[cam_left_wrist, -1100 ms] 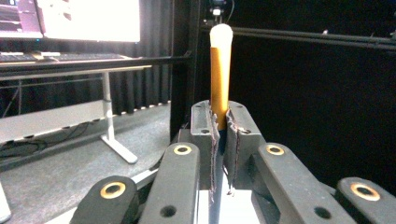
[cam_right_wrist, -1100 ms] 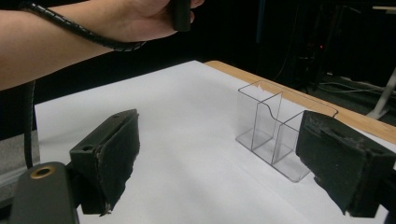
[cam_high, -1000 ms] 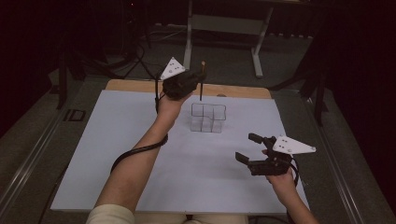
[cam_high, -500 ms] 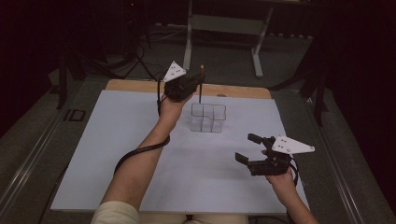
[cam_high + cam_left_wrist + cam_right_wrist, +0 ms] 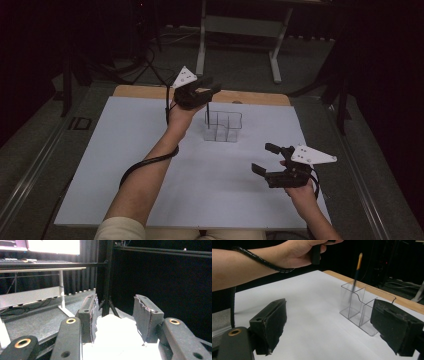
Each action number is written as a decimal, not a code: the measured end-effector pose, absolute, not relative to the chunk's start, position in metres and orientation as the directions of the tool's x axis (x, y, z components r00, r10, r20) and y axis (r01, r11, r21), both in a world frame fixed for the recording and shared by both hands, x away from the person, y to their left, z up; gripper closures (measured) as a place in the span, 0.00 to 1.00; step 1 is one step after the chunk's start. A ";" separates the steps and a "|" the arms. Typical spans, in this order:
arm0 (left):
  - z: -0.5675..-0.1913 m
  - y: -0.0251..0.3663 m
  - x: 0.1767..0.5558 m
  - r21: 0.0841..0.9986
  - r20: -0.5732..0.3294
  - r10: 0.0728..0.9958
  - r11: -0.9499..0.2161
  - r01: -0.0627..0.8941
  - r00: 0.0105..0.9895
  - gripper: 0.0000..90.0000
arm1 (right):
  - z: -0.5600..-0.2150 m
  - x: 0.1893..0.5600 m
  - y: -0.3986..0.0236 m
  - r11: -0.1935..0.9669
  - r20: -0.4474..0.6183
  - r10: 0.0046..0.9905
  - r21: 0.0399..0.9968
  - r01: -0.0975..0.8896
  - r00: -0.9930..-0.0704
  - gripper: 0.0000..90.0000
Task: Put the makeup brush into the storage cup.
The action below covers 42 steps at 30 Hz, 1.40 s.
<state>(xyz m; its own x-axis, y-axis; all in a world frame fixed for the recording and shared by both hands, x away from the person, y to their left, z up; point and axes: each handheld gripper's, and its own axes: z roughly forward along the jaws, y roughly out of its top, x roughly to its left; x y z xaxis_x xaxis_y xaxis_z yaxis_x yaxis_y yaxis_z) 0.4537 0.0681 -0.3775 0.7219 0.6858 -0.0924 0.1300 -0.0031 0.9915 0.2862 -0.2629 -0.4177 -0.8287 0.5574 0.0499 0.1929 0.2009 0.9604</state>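
The left gripper (image 5: 202, 95) hangs near the table's (image 5: 125, 150) far edge with its jaws just opened to a moderate gap; nothing sits between the pads (image 5: 146, 317). A pen (image 5: 356, 270) stands blurred in the far compartment of the clear holder (image 5: 223, 126), apart from those jaws. The right gripper (image 5: 267, 159), near the table's right edge, gapes wide and empty.

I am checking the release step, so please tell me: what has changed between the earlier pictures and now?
The left gripper has just been opening: earlier its jaws pinched the pen, and now nothing is between them. The pen has left the grip and is in the rear slot of the clear holder, blurred in the right gripper view. The right gripper stayed open and in place, and the holder did not move.
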 end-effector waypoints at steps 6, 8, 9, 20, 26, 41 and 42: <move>-0.373 0.075 0.445 0.989 -0.118 0.681 0.014 0.148 0.723 0.49 | -0.418 0.286 -0.263 0.198 0.051 0.561 0.961 0.194 -0.826 0.15; -0.371 0.077 0.444 0.988 -0.127 0.659 0.022 0.150 0.742 0.43 | -0.417 0.287 -0.264 0.193 0.056 0.562 0.961 0.196 -0.825 0.15; -0.371 0.078 0.443 0.990 -0.119 0.645 0.017 0.142 0.755 0.39 | -0.417 0.287 -0.264 0.193 0.054 0.564 0.962 0.195 -0.824 0.15; -0.365 0.083 0.435 0.968 -0.207 0.576 0.001 0.252 0.791 0.08 | -0.417 0.288 -0.263 0.185 0.057 0.569 0.963 0.195 -0.820 0.15; -0.364 0.087 0.425 0.972 -0.160 0.585 -0.046 0.229 0.795 0.03 | -0.418 0.289 -0.265 0.175 0.054 0.578 0.966 0.189 -0.814 0.15; -0.360 0.108 0.401 0.982 -0.118 0.548 -0.057 0.177 0.828 0.02 | -0.421 0.292 -0.267 0.165 0.069 0.586 0.965 0.202 -0.807 0.15; -0.360 0.109 0.399 0.983 -0.115 0.546 -0.060 0.176 0.830 0.02 | -0.421 0.292 -0.267 0.168 0.067 0.589 0.965 0.203 -0.805 0.15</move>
